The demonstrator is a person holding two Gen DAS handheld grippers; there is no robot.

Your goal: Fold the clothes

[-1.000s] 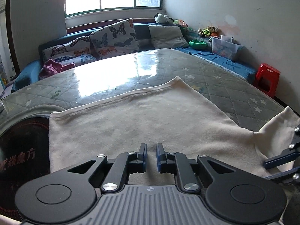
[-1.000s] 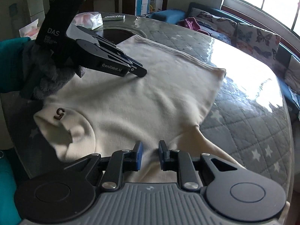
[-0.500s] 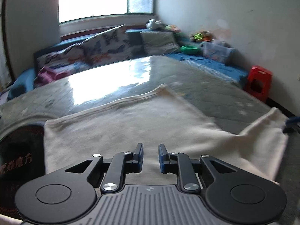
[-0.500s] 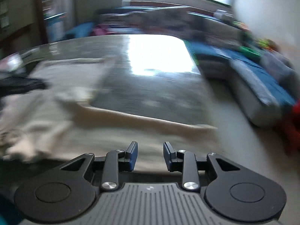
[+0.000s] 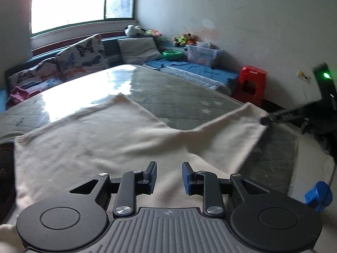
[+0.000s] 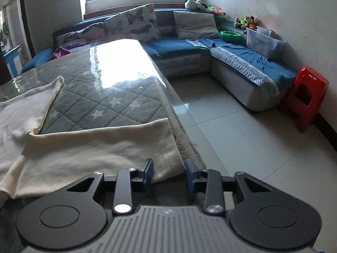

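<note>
While the cream garment (image 5: 101, 143) lies spread on the surface (image 6: 118, 97), its sleeve (image 6: 101, 145) reaches the right edge. The right tool (image 6: 168, 174), closing around the cuff corner, may miss; whether it pinches yet is unclear. The left tool (image 5: 169, 178) is opening, empty.

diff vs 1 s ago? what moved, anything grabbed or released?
The right hand-held gripper swung away from the cream garment's body to its sleeve end at the table edge; jaws closing, pads not pressing. Sleeve now lies stretched out. The left hand-held gripper is opening, holding nothing. Garment body stayed flat.
</note>
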